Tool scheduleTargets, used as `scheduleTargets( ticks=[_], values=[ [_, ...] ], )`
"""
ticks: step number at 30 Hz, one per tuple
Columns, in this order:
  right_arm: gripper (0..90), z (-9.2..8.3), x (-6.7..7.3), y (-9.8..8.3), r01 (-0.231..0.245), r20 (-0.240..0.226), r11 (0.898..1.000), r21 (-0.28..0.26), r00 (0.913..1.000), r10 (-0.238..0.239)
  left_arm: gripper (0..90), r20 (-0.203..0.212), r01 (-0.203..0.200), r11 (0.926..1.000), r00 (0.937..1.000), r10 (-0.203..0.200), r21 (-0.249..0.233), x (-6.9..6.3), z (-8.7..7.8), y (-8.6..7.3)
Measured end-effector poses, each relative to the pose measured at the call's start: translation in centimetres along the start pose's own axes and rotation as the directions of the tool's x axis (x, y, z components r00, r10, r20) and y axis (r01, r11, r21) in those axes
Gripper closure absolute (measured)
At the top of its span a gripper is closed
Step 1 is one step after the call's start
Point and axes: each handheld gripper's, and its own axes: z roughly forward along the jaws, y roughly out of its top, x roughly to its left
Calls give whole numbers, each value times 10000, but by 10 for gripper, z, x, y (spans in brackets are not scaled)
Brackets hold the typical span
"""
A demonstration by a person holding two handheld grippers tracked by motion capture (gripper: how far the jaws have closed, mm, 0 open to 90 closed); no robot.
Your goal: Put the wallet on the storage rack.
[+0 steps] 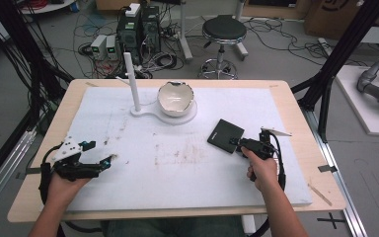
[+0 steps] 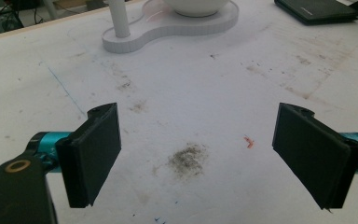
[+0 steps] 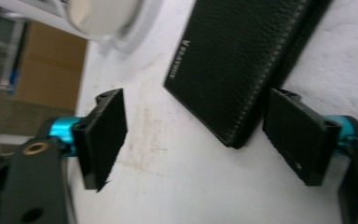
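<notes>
The table [image 1: 39, 148] is seen from above, looking forward. From each gripper, the mat is viewed closely along its jaws. A black wallet [image 1: 225, 136] [image 3: 242, 60] is shared by all views.

We note a wooden table [image 1: 296, 106] carrying a stained white mat [image 1: 177, 163]; on the mat lie a black wallet [image 1: 225, 135] and a white stand [image 1: 164, 114] holding a bowl [image 1: 175, 98].

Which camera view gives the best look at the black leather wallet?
The right gripper view: the black leather wallet is close, showing grain, stitching and a stamped logo. The high view shows it whole but small, lying flat on the white mat. The left gripper view shows a corner of it at the top edge.
</notes>
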Motion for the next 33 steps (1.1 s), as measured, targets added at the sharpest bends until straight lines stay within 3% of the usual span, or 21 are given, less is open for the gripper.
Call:
scheduleTargets(
  ticks=[3,8,12,17,33],
  values=[
    [252,1,5,1,155,534,9998,109,9984,-161,153,-15,-67,10000,10000,67,23,-1,0,0],
    [239,3,9,2,5,731,9999,156,9973,-17,153,-18,-110,9999,9999,110,68,-1,0,0],
    [240,6,11,4,-419,464,9982,421,9981,399,153,-17,-128,9999,9999,129,75,-1,0,0],
    [241,5,9,6,-617,355,9971,456,9976,601,153,-14,-147,9999,9999,148,79,-1,0,0],
    [241,9,11,6,-631,-442,9979,-115,9971,625,153,-22,-213,9997,9998,213,138,-2,1,1]
  ],
)
